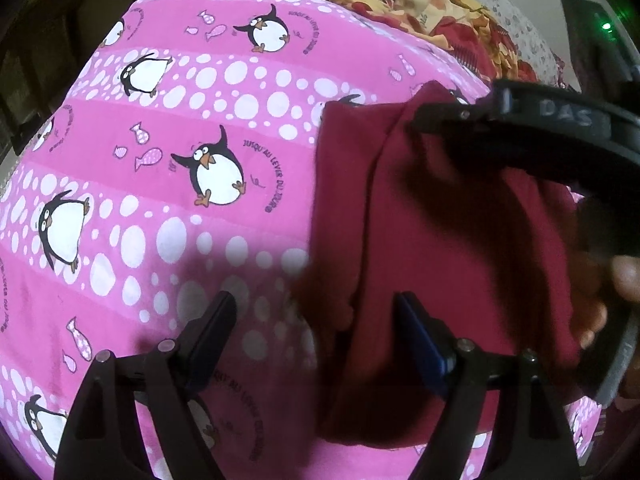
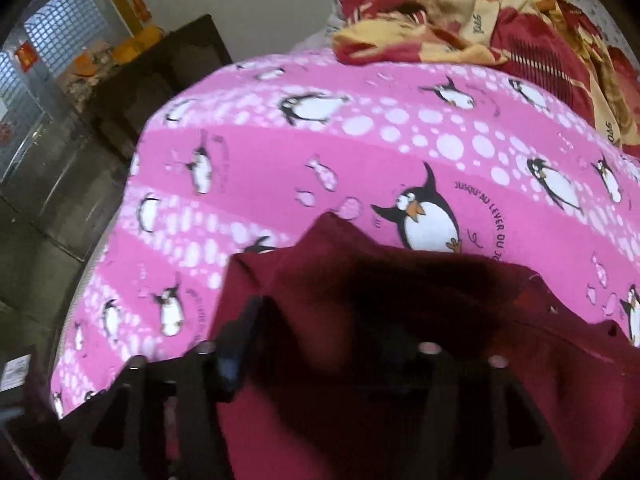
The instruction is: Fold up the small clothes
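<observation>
A maroon garment (image 1: 420,240) is being worked on a pink sheet (image 1: 160,140), lying partly folded with its long axis running away from the left gripper (image 1: 316,334). That gripper's jaws are being held apart, straddling the garment's near left edge: one finger is over the sheet, the other over the cloth, nothing clamped. The right gripper (image 1: 520,128) is being held above the garment's far right part; in its own view the garment (image 2: 400,320) is draped across the fingers, and whether they are closed cannot be told. The left gripper is judged nearer the free edge. A crumpled blanket (image 2: 500,20) is lying beyond.
</observation>
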Available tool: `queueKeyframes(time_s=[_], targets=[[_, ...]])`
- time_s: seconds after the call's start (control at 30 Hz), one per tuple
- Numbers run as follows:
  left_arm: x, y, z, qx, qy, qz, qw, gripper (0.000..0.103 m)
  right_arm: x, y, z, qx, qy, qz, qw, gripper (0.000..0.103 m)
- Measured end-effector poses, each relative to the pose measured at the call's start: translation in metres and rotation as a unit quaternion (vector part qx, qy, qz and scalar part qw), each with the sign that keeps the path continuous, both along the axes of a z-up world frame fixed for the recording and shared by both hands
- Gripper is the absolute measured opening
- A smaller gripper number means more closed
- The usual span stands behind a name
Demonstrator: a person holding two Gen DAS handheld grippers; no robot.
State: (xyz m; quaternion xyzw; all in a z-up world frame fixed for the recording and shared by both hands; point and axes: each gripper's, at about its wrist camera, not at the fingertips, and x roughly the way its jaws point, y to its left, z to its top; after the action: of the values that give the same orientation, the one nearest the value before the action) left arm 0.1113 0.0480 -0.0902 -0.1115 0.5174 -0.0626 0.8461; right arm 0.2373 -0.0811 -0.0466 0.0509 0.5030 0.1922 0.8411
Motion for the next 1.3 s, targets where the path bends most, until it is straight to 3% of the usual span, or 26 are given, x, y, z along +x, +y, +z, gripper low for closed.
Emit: queueKeyframes(time_s=[0.23, 0.37, 0.5, 0.53, 0.6, 0.7, 0.87, 0.9, 0.93, 0.97, 1.03, 1.1, 1.2, 1.27, 1.3], targets=[[-0.013, 0.012, 0.001, -0.028, -0.002, 0.006, 0.9996, 0.082, 0.001, 0.041, -0.012, -0.024, 0.035, 0.032, 0.999, 0.079], [-0.026, 0.024, -0.003, -0.06, -0.011, 0.014, 0.998, 0.083, 0.005, 0.062, -0.022, -0.067, 0.032, 0.028, 0.997, 0.092], [-0.029, 0.025, -0.004, -0.063, -0.016, 0.013, 0.9978, 0.085, 0.003, 0.083, -0.035, -0.134, 0.013, 0.035, 0.99, 0.096], [-0.029, 0.025, -0.003, -0.063, -0.015, 0.013, 0.9978, 0.085, 0.001, 0.083, -0.035, -0.14, 0.006, 0.032, 0.99, 0.093], [-0.028, 0.024, -0.003, -0.066, -0.015, 0.015, 0.9976, 0.085, -0.003, 0.076, -0.03, -0.147, -0.011, 0.018, 0.989, 0.066], [-0.025, 0.021, -0.001, -0.072, -0.019, 0.018, 0.9971, 0.085, -0.003, 0.047, -0.019, -0.082, 0.006, 0.021, 0.996, 0.026], [-0.015, 0.005, 0.001, -0.075, -0.028, 0.009, 0.9967, 0.084, -0.012, 0.003, 0.003, -0.003, 0.007, 0.007, 1.0, 0.017], [-0.013, 0.0, 0.002, -0.08, -0.027, 0.002, 0.9965, 0.071, -0.013, -0.003, 0.005, 0.001, 0.007, 0.005, 1.0, 0.017], [-0.013, -0.006, 0.003, -0.082, -0.024, -0.006, 0.9963, 0.047, -0.014, -0.009, 0.005, 0.003, 0.008, 0.003, 1.0, 0.015], [-0.01, -0.013, 0.003, -0.083, -0.018, -0.018, 0.9962, 0.035, -0.013, -0.014, 0.005, 0.006, 0.01, 0.0, 1.0, 0.012], [-0.011, -0.023, 0.007, -0.07, -0.022, -0.029, 0.9969, 0.024, -0.013, -0.021, 0.006, 0.004, 0.012, -0.01, 1.0, 0.004], [-0.012, -0.029, 0.014, -0.065, -0.035, -0.038, 0.9965, 0.019, -0.015, -0.033, 0.007, 0.024, 0.024, -0.02, 0.999, 0.005], [-0.018, -0.031, 0.025, -0.075, -0.053, -0.044, 0.9948, 0.018, -0.019, -0.048, 0.011, 0.065, 0.038, -0.037, 0.996, 0.013], [-0.022, -0.034, 0.032, -0.079, -0.06, -0.049, 0.9938, 0.017, -0.021, -0.044, 0.017, 0.075, 0.036, -0.031, 0.996, 0.068], [-0.022, -0.037, 0.036, -0.08, -0.064, -0.052, 0.9934, 0.017, -0.022, -0.04, 0.02, 0.082, 0.033, -0.028, 0.996, 0.076]])
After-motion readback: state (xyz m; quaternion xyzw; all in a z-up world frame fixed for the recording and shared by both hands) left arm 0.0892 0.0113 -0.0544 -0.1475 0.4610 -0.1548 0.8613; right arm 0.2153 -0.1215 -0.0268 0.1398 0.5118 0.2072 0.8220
